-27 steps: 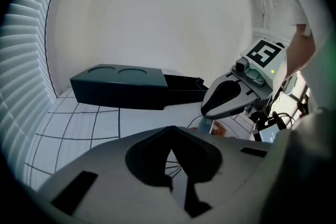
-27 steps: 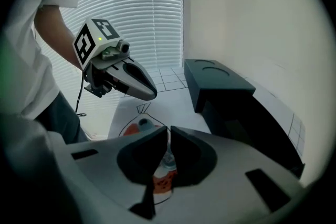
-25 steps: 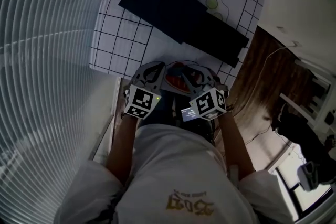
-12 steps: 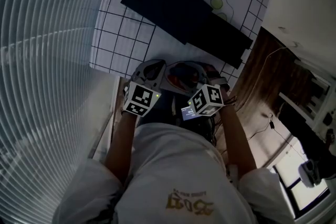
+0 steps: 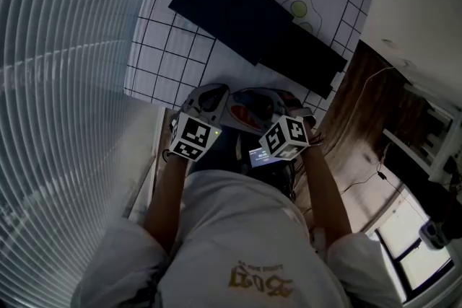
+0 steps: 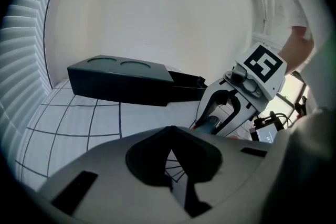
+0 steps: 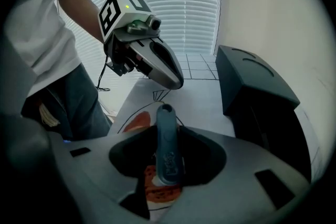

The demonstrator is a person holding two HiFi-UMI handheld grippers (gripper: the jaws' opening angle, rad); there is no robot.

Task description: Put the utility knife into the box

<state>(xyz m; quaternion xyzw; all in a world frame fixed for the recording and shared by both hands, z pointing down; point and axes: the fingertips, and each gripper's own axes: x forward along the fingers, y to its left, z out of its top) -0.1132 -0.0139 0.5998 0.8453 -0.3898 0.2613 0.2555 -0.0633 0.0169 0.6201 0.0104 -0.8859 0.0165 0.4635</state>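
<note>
A long dark box [image 5: 253, 18] lies across the gridded tablecloth; the left gripper view shows it as a low dark box [image 6: 121, 81], and the right gripper view has the box [image 7: 252, 92] at its right. The blue-grey utility knife [image 7: 167, 149] stands between the jaws of my right gripper [image 7: 168, 134], its end poking past the tips. Those jaws have just been closing and now press on it. My right gripper [image 5: 278, 108] hovers at the table's near edge, short of the box. Beside it my left gripper [image 5: 206, 99] is shut and empty, its tips [image 6: 170, 131] meeting.
The white tablecloth [image 5: 173, 47] bears black grid lines, an egg drawing [image 5: 292, 7] and an orange-red drawing [image 7: 137, 122] under the grippers. Window blinds [image 5: 58, 83] fill the left. A small lit screen [image 5: 261, 155] and cables sit near my right hand.
My right gripper's marker cube has rolled a little and sunk slightly over the table's near edge. The left gripper has kept its place.
</note>
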